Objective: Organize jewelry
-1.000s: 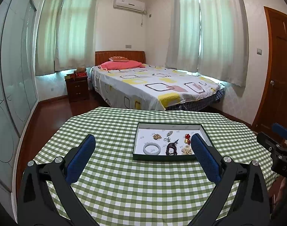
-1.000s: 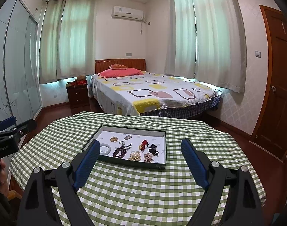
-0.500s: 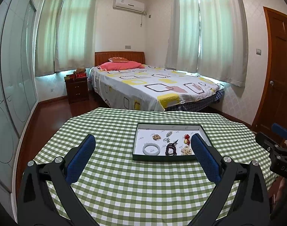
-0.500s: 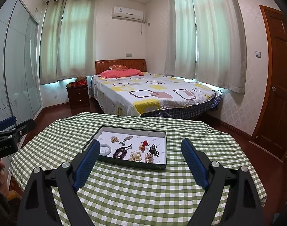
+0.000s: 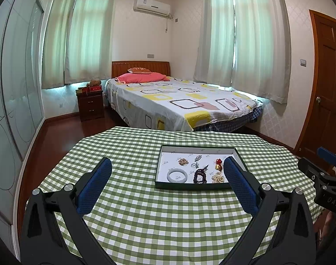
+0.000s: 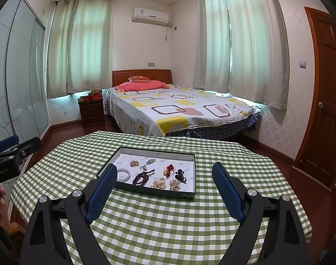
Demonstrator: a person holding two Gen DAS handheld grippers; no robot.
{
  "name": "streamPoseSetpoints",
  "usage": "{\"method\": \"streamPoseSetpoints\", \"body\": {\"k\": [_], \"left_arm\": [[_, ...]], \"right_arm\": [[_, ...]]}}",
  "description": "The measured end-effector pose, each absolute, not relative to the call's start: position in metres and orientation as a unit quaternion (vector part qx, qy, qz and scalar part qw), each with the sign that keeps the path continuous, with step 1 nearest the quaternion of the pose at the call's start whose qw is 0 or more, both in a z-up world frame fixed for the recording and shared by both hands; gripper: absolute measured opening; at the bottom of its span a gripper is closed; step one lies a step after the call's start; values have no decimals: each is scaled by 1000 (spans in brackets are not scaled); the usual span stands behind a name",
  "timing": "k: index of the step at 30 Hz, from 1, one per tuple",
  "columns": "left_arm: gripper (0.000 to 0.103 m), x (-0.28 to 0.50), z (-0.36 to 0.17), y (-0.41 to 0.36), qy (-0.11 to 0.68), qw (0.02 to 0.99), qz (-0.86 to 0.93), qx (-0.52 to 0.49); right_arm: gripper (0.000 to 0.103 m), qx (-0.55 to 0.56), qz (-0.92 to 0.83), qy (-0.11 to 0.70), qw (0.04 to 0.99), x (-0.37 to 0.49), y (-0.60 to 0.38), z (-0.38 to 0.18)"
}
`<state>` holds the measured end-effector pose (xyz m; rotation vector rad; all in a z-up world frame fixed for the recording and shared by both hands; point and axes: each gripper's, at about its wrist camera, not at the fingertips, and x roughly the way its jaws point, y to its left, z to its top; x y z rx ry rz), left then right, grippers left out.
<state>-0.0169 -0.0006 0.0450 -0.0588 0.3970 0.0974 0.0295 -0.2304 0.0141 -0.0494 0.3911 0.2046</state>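
Observation:
A dark green tray (image 5: 198, 149) (image 6: 145, 190) with a white floor lies on the checked table. In it lie a pale jade bangle (image 5: 177, 175) (image 6: 123, 175), a dark bead bracelet (image 5: 199, 176) (image 6: 141, 178), a red ornament (image 5: 218, 161) (image 6: 169, 167), a pearl cluster (image 5: 217, 177) (image 6: 158, 184), a black piece (image 6: 180, 175) and several small brooches. My left gripper (image 5: 166, 165) is open and empty, held above the table in front of the tray. My right gripper (image 6: 164, 171) is open and empty too, also short of the tray. Each gripper shows at the other view's edge.
The table wears a green and white checked cloth (image 5: 168, 220) (image 6: 168, 225). Beyond it stand a bed (image 5: 179, 101), a dark nightstand (image 5: 90, 105), a sliding wardrobe on the left and a wooden door (image 6: 329, 114) on the right.
Both grippers have held almost still. The tray and jewelry have not moved.

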Motion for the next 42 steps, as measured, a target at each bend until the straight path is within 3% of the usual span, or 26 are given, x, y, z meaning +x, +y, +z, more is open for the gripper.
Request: {"method": "streamPoseSetpoints", "body": {"k": [42], "left_arm": [[99, -14, 38, -3, 201, 978, 54, -27]], "right_arm": [[85, -27, 104, 202, 973, 27, -225, 7]]}}
